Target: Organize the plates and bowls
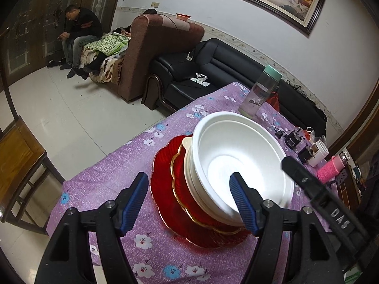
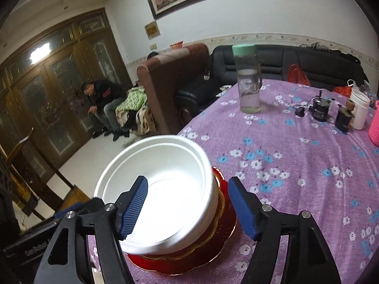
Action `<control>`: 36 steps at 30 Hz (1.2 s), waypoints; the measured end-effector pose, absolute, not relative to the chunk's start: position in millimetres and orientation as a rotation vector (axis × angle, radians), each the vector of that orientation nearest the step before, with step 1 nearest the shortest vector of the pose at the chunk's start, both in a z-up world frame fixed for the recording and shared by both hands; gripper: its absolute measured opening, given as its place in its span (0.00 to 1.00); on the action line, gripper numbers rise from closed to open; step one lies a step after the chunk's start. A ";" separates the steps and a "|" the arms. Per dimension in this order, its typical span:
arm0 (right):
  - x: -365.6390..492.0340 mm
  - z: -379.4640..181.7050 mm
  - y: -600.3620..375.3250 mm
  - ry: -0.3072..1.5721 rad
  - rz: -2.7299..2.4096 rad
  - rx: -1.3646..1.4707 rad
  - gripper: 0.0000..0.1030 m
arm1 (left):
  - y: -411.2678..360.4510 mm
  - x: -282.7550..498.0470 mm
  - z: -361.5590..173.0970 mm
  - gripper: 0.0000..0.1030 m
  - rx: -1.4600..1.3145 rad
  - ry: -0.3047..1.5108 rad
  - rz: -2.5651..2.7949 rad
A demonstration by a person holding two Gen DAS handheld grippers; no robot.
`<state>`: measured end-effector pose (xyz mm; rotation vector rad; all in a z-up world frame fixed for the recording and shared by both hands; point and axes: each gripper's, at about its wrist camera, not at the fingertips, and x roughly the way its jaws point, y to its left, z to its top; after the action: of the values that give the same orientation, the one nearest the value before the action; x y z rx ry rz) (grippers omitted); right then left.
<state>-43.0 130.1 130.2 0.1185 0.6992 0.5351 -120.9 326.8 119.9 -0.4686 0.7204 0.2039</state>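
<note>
Left wrist view puts the white bowl (image 1: 239, 165) in front of me, nested on another white bowl, on a gold-rimmed red plate (image 1: 187, 203), on a wider red plate (image 1: 163, 189). I take that stack as my landmark; it sits near the tabletop (image 1: 113, 184) edge closest to me.

My left hand-held gripper (image 1: 189, 203) has its jaws spread apart, holding nothing, with the far blue pad over the bowl's inside and the near one outside the stack. My right hand-held gripper (image 2: 187, 208) is also spread and empty, one pad inside the bowl (image 2: 161, 184), the other beyond its rim.

I judge the stack is nearly finished and the top bowl looks tilted. To seat it well, I would nudge the rim level before backing off, lifting both grippers straight clear to avoid dragging it.

Beyond the stack stands a clear bottle (image 2: 248, 80); further right, small gadgets and a white cup (image 2: 360, 111).
</note>
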 end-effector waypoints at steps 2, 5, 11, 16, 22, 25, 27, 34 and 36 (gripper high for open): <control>-48.0 133.0 121.0 0.678 0.522 0.132 0.76 | 321.9 -124.9 121.7 0.73 -0.453 0.708 0.212; -55.9 133.0 106.2 0.660 0.508 0.156 0.78 | 315.0 -132.1 123.9 0.77 -0.425 0.680 0.243; -79.5 122.5 76.9 0.632 0.469 0.176 0.81 | 285.9 -155.6 134.6 0.92 -0.301 0.565 0.334; -95.4 111.6 61.3 0.635 0.449 0.183 0.82 | 254.2 -160.5 132.9 0.94 -0.210 0.555 0.338; -113.6 102.3 44.0 0.614 0.401 0.179 0.83 | 233.3 -162.4 122.0 0.95 -0.169 0.593 0.337; -119.6 100.8 34.7 0.596 0.376 0.178 0.85 | 222.8 -163.1 116.9 0.95 -0.154 0.610 0.336; -123.8 100.0 28.6 0.579 0.345 0.171 0.86 | 216.9 -163.0 114.8 0.95 -0.153 0.621 0.331; -123.3 92.0 13.1 0.602 0.298 0.189 0.89 | 202.3 -163.7 111.2 0.95 -0.138 0.637 0.319; -122.5 87.5 10.3 0.619 0.291 0.197 0.89 | 198.8 -163.7 109.6 0.95 -0.132 0.641 0.317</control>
<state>-122.5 10.3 87.5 0.1974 0.6187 0.2910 -163.7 198.8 109.6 -0.1321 0.6413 0.3171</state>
